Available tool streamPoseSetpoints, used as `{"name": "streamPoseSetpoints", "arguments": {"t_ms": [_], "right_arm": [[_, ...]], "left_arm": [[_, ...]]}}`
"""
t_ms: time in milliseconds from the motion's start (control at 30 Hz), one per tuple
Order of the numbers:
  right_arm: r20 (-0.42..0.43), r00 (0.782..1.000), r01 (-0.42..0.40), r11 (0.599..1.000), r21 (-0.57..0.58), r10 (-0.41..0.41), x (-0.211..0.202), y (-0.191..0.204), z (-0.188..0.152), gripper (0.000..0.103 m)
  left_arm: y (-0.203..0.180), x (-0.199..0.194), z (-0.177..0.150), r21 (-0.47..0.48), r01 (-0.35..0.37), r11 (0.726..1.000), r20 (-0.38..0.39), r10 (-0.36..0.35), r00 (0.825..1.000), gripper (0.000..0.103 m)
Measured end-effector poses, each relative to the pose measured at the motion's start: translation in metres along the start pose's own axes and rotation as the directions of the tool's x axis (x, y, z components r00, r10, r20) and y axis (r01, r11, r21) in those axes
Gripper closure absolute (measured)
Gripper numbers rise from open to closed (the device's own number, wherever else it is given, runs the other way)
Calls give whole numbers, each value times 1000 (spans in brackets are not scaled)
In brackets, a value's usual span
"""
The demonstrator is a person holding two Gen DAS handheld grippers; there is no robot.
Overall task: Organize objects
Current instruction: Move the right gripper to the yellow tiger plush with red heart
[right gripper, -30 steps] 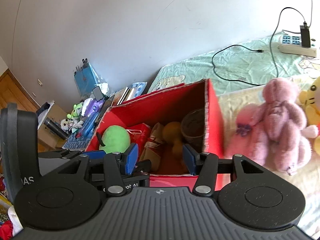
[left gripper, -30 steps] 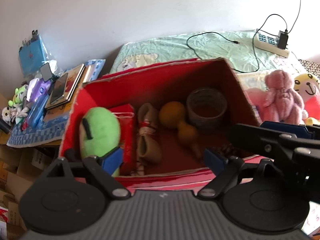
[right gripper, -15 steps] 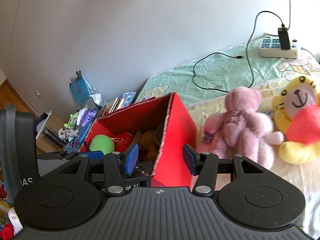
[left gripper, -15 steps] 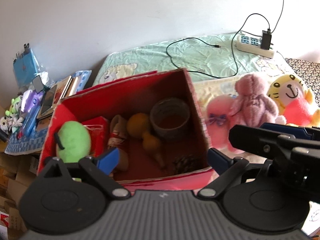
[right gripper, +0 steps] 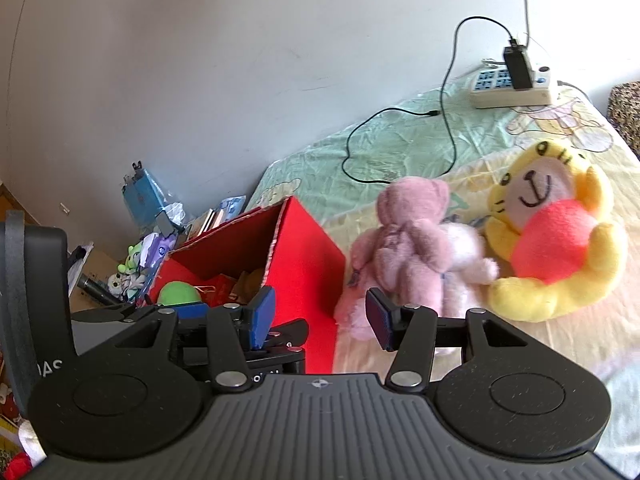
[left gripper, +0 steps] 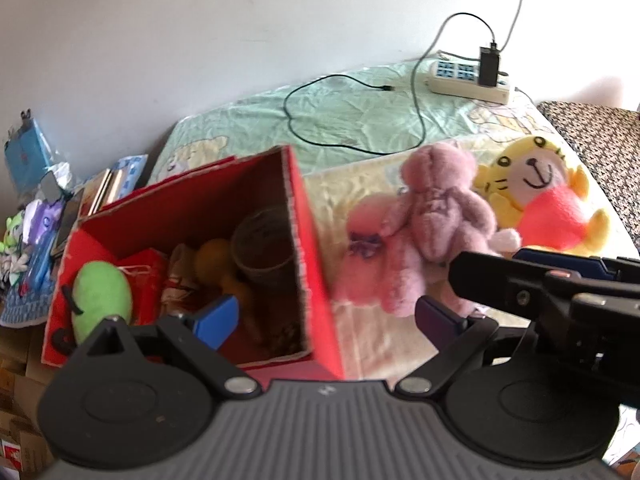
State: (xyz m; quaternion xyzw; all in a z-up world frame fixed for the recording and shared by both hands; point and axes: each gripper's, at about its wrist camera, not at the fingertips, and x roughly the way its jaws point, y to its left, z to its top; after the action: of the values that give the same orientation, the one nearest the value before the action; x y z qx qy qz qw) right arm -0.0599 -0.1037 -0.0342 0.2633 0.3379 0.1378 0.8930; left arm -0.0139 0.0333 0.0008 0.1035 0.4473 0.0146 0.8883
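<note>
My right gripper [right gripper: 320,318] hangs with its jaws apart and nothing between them, above the near edge of the bed [right gripper: 400,152]. Just left sits the red box [right gripper: 308,268], a green plush [right gripper: 178,294] showing inside it. My left gripper [right gripper: 192,312] pokes in low beside it. Right of the box, the pink teddy bear [right gripper: 408,240] lies touching the yellow plush tiger [right gripper: 560,240]. A power strip [right gripper: 514,90] rests far back, its black cable [right gripper: 400,120] looping across the sheet.

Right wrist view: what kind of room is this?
Most likely a bedroom. The stuffed toys, a pink plush bear and a yellow plush tiger, lie on a bed with a cartoon-print sheet, beside an open red cardboard box of odds and ends.
</note>
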Motion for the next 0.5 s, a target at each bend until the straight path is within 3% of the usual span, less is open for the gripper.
{"name": "streamPoseSetpoints", "arguments": {"t_ms": [500], "right_arm": [[2,998,66,995,80,-67,-21,-44,-3,49]], "left_arm": [[-54,14,2,84,69,994,-46,-65,997,4]]}}
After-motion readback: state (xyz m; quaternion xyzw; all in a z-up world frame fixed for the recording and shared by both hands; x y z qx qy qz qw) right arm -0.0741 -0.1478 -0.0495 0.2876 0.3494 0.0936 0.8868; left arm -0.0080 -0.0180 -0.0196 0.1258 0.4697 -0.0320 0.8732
